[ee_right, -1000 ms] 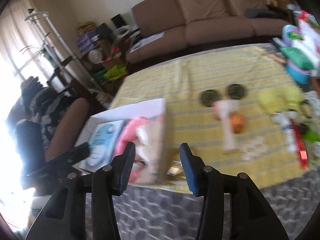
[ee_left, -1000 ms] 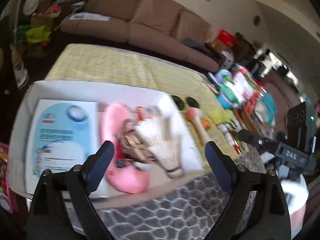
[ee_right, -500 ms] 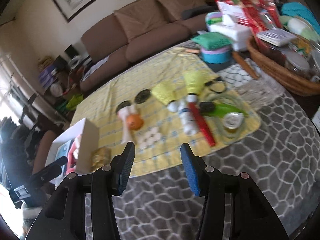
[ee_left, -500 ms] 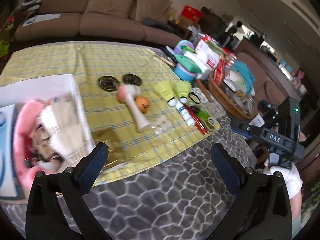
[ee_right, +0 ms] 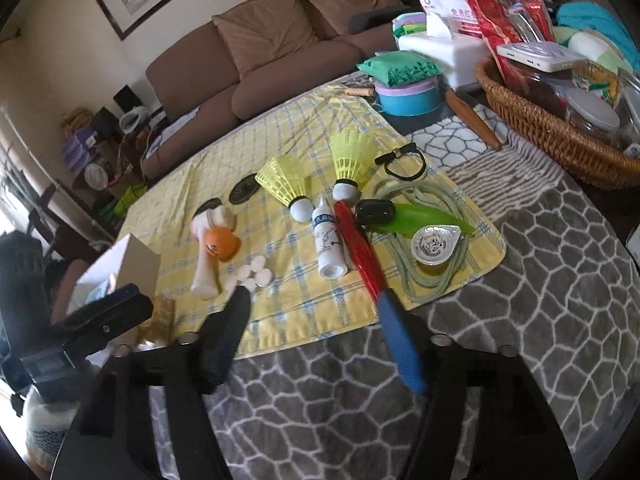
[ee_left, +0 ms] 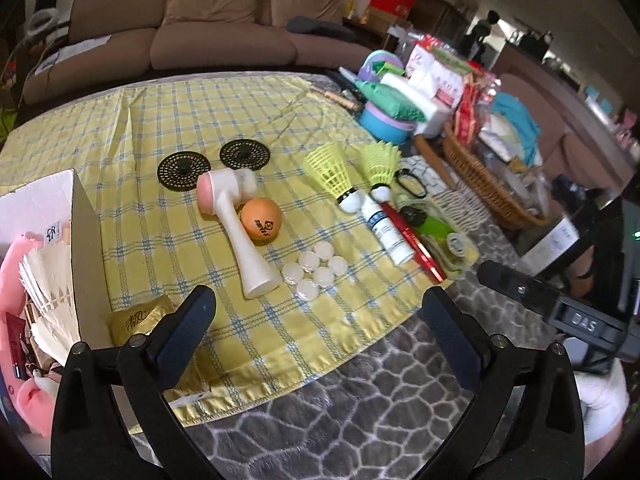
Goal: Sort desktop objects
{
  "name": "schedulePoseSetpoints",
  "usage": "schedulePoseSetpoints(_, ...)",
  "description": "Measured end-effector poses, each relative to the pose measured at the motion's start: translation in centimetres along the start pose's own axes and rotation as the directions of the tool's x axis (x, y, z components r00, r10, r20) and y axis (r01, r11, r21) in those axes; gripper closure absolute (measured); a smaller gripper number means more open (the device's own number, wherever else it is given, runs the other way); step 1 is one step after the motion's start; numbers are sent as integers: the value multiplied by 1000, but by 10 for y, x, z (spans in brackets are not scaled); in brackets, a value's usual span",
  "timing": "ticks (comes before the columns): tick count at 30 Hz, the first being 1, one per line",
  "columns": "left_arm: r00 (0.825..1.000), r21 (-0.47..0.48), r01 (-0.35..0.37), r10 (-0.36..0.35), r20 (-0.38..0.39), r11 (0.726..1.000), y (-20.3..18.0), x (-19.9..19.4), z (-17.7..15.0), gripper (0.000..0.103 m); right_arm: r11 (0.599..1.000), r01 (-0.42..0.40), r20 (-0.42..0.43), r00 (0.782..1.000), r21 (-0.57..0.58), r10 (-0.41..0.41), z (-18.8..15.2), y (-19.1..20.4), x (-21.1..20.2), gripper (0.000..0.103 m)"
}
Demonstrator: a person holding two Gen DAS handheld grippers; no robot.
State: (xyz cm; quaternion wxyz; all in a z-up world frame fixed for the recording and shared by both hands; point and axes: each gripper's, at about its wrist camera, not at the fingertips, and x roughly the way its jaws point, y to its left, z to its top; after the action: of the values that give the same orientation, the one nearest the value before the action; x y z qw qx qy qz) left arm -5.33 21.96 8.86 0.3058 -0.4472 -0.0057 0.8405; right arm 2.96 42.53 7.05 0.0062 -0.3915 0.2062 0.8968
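Left wrist view, white box (ee_left: 86,236) cut off, both tools (ee_left: 320,332) (ee_right: 320,340) spread, empty.

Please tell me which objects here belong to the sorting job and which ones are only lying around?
For sorting: orange ball, two yellow shuttlecocks, facial brush, white bottle, red pen, white box.

Lying about: wicker basket, blue bowl, brown sofa.
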Motion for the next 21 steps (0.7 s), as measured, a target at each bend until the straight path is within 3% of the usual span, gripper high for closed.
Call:
schedulePoseSetpoints(14,999,-19,-49,48,-17,999,3,-2,-16,0,992,45,-48,998,-115,-50,-13,11,18,31)
schedulePoseSetpoints(21,989,-64,-144,146,36,987,20,-51,-67,0,971,57,-60,996,-234,-73,-34,48,27,29)
